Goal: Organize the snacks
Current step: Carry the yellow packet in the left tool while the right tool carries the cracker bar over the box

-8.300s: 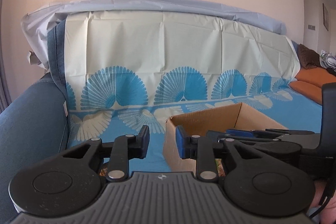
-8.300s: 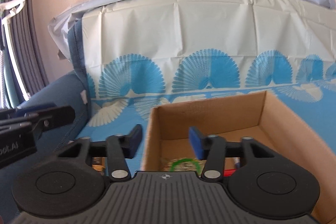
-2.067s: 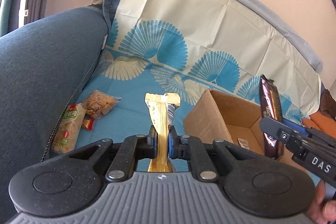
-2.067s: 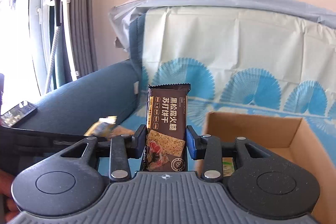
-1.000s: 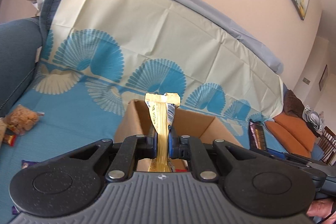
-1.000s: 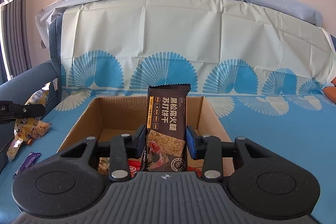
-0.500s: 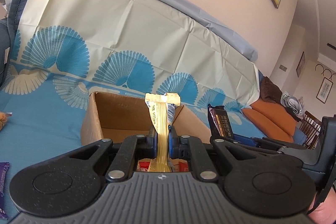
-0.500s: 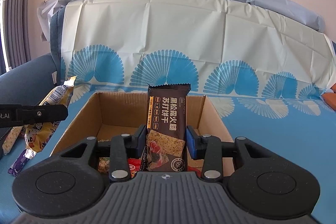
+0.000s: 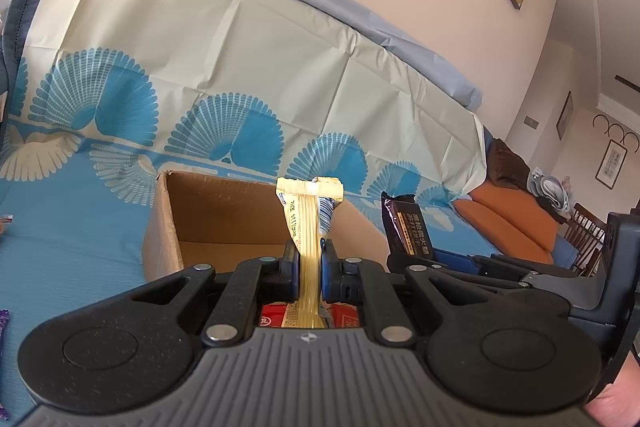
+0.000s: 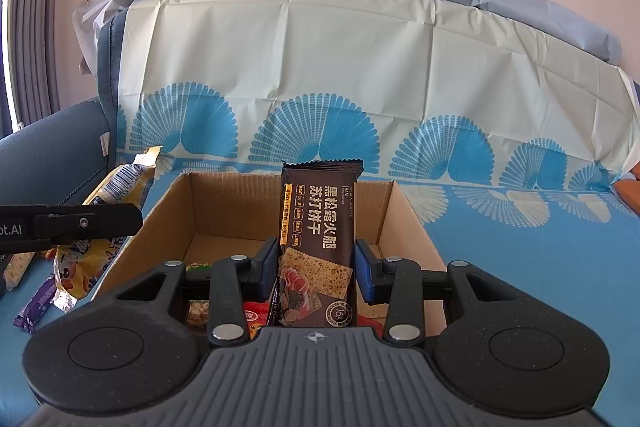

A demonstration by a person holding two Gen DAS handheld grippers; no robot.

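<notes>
Left tool (image 9: 309,267) clamped on yellow snack packet (image 9: 306,227), upright over cardboard box (image 10: 208,211); purple wrapper (image 10: 36,301) lies on blue sofa cover (image 10: 520,247) left of box. Right tool (image 10: 316,269) clamped on upright dark cracker packet (image 10: 318,227), blocking view into box; loose snacks (image 10: 256,319) below.

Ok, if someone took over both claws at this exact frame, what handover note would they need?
Left claw: shut on a yellow snack packet, held upright in front of the cardboard box.
Right claw: shut on a brown cracker packet, upright above the box's near edge.
Box: already holds several snacks, including a red packet.
Done: both packets picked up and brought to the box.
Left: release both into it, then collect the purple bar lying on the blue cover left of the box.
</notes>
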